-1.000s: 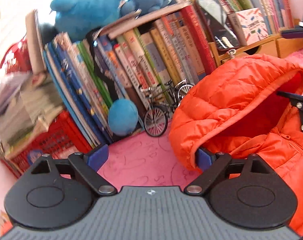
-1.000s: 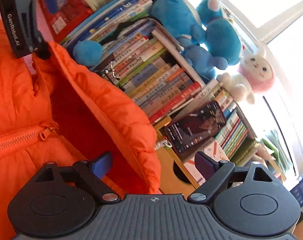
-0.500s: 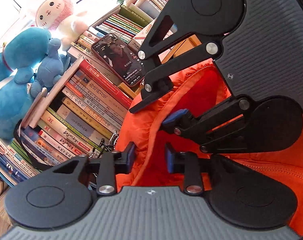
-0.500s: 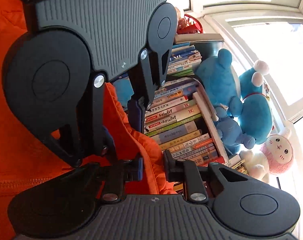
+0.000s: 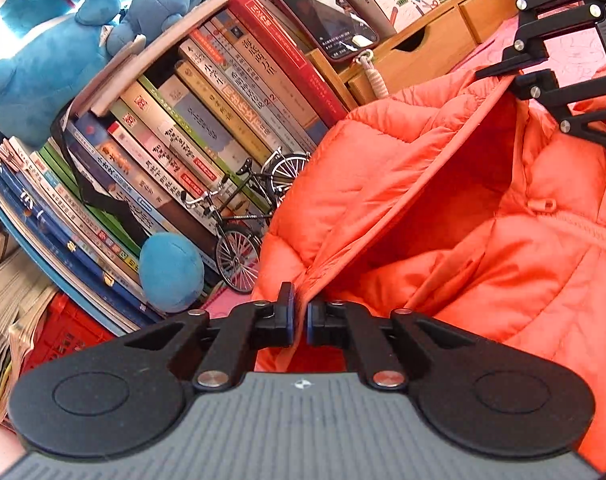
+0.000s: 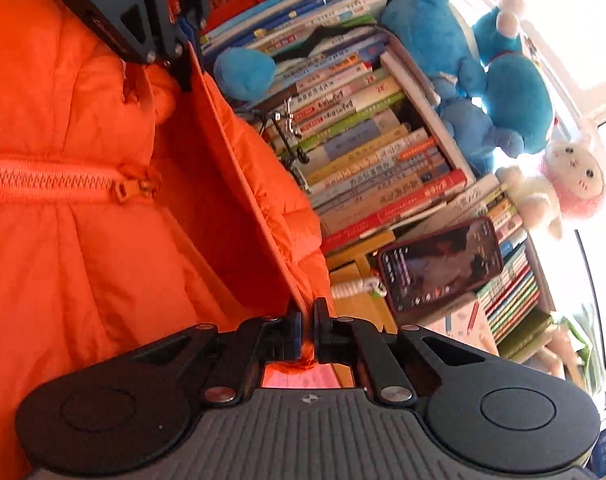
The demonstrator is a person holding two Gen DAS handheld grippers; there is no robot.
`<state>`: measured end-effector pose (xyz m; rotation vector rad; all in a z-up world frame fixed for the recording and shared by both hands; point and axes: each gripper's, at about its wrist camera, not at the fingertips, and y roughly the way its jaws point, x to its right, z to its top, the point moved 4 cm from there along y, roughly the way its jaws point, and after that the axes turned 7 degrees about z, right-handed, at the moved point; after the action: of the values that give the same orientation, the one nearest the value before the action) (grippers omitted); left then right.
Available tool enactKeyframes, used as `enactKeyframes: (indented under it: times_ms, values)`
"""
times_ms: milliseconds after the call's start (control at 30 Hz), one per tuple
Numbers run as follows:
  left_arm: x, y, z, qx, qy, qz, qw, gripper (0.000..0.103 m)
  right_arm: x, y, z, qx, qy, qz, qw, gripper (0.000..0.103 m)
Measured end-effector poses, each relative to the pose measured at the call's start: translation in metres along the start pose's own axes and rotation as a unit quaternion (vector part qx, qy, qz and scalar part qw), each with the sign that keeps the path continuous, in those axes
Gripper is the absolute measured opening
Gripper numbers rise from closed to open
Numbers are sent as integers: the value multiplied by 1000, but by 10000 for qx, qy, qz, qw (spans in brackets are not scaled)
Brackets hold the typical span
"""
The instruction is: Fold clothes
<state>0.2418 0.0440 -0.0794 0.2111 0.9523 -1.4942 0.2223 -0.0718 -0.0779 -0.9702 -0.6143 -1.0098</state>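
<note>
An orange puffer jacket [image 5: 503, 248] with a hood lies on a pink surface, zipper closed [image 6: 55, 182]. My left gripper [image 5: 299, 316] is shut on the hood's rim at its near end. My right gripper [image 6: 307, 326] is shut on the same rim at the other end. The hood [image 6: 239, 184] is stretched open between them. Each gripper shows in the other's view: the right one in the left wrist view [image 5: 519, 72], the left one in the right wrist view [image 6: 183, 64].
A row of leaning books [image 5: 207, 120] stands just behind the hood, with a toy bicycle [image 5: 251, 216], a blue plush ball [image 5: 171, 272], blue plush toys [image 6: 463, 60], a phone [image 6: 439, 264], wooden drawers [image 5: 419, 48] and a red crate [image 5: 63, 328].
Both grippers went from open to shut on the hood's rim. They then moved apart along the rim and pulled the hood open.
</note>
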Motion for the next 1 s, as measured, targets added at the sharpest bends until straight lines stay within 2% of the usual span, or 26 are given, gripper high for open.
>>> enactKeyframes:
  times_ms: [200,333,400,467,567,667,800,900,933,1000]
  values:
    - [-5,8,-18,-369,-419,-225,9982,14,12,10,-31,-654,1033,634,9905,7]
    - [-3,-2,-12,-273,-420,-263,9984,23,7,12,-38,-839,1169,741,9868,7]
    - [-2,-18,-5,74,-381,-363,9986,28,3,7,-37,-738,1006,582,9905,8]
    - [3,-27,0,249,-181,-214,9993,27,-3,-4,-30,-521,695,161,9961,31]
    - [6,-27,6,294,-116,-120,9994,27,-10,-19,-13,-107,238,-191,9995,45]
    - [1,-26,10,307,-351,-211,9987,27,-17,-28,13,263,-142,-88,9995,56]
    - [-5,-29,16,418,-496,-218,9977,27,-28,-16,42,512,-495,97,9974,56]
    - [-5,-29,18,447,-518,-227,9974,26,-33,-2,63,612,-306,343,9971,56]
    - [-5,-28,17,428,-516,-211,9975,26,-34,3,68,584,-220,386,9973,52]
    - [-5,-21,14,302,-479,-158,9983,26,-33,15,69,360,-129,394,9985,24]
